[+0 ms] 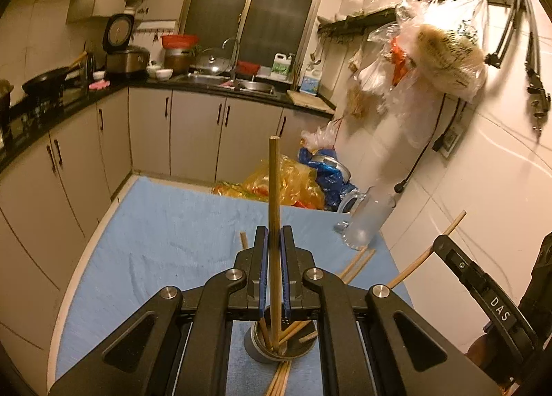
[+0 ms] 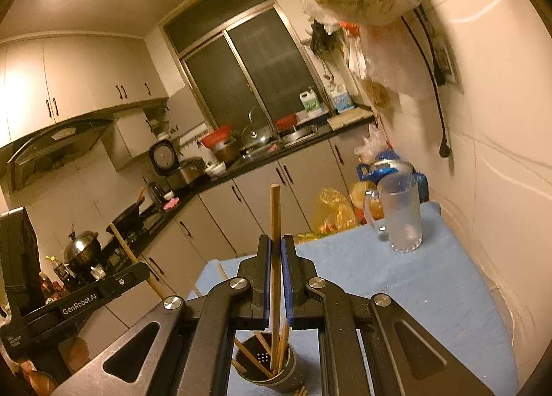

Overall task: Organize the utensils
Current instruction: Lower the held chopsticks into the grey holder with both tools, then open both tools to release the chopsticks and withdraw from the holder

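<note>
My left gripper is shut on a wooden chopstick that stands upright, its lower end inside the metal utensil cup just below the jaws. Several chopsticks lean in that cup. My right gripper is shut on another chopstick, whose lower end also reaches into the cup. Each gripper shows at the edge of the other's view, with its chopstick slanting out. Loose chopsticks lie on the blue cloth.
A frosted glass pitcher stands at the table's far right corner by the wall. Plastic bags are heaped beyond the far edge. More bags hang from wall hooks above. Kitchen counters run along the left and back.
</note>
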